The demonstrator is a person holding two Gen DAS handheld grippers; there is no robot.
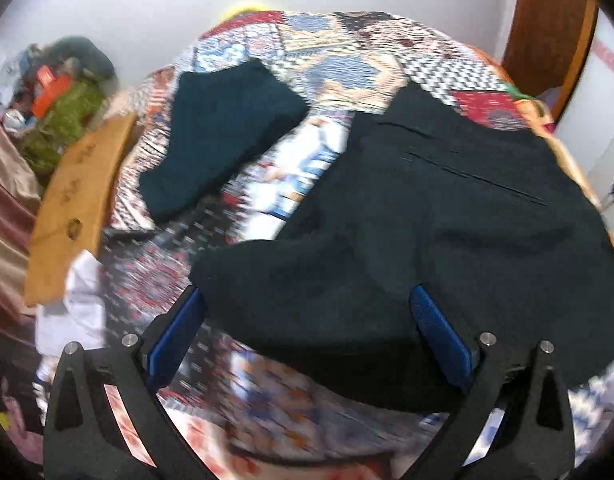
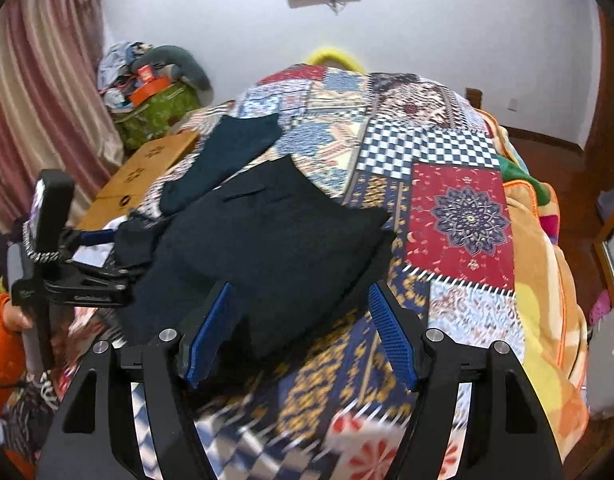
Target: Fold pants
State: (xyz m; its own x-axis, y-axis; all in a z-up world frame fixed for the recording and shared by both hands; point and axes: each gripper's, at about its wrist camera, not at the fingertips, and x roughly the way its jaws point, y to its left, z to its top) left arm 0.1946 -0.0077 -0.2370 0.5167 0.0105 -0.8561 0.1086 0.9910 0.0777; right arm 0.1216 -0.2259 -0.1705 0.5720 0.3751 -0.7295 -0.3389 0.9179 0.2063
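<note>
Two dark garments (image 2: pixel 263 236) (image 2: pixel 223 156) on quilt (image 2: pixel 463 216)

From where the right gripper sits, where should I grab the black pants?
Take the black pants at the near folded edge, coming straight in low from the front. That edge bulges thick between the right gripper's open jaws.

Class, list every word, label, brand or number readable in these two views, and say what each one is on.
None reads clearly.
Cardboard box: dark printed marks, too small to read.
Left claw body: pale lettering, too blurred to read.
Orange box: label unreadable.
Black pants: no text shows.
</note>
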